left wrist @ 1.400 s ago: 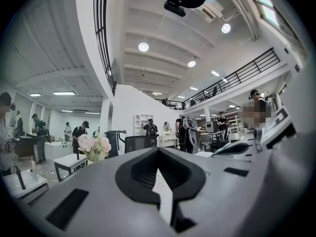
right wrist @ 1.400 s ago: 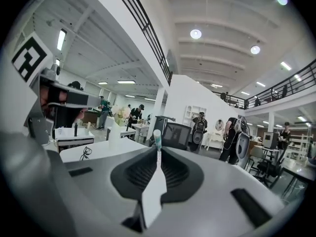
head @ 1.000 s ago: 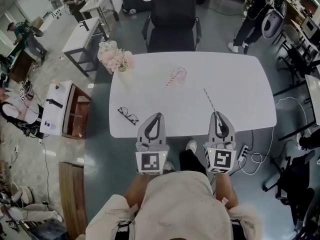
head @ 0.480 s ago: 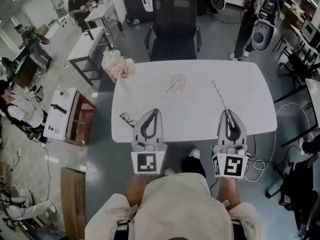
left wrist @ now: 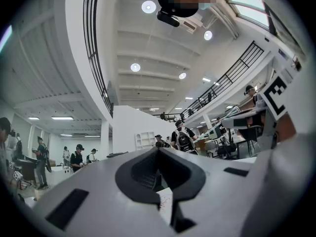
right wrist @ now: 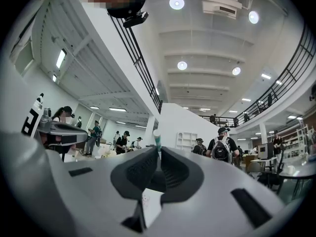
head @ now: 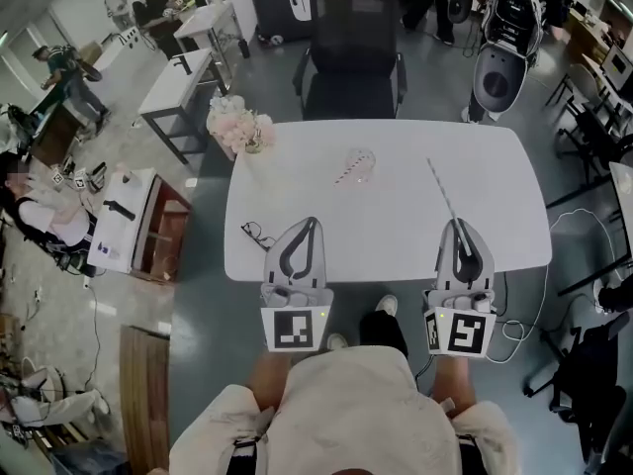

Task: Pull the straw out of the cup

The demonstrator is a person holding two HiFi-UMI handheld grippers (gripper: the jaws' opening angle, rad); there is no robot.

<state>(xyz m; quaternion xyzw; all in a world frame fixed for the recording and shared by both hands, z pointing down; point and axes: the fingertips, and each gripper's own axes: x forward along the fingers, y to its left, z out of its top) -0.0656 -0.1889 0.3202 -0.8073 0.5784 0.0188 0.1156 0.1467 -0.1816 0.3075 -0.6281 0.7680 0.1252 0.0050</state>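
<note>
A clear cup [head: 357, 162] stands on the far middle of the white table [head: 396, 240], with a red-striped straw [head: 345, 173] leaning out of it toward the left. My right gripper [head: 458, 224] is raised over the table's near right edge, shut on a thin green-striped straw [head: 442, 188] that points away from me. That straw's tip [right wrist: 156, 136] pokes up between the closed jaws of the right gripper [right wrist: 159, 151]. My left gripper [head: 308, 222] hangs over the near left edge, well short of the cup. The left gripper [left wrist: 158, 149] has its jaws closed with nothing in them.
A vase of pale flowers [head: 237, 127] stands at the table's far left corner and a pair of glasses [head: 259, 234] lies near the left front edge. A black office chair [head: 353, 43] stands behind the table. A low cart [head: 124, 221] is on the floor at left.
Both grippers have risen toward the head camera, the right one carrying its straw higher above the table. The cup has not moved.
</note>
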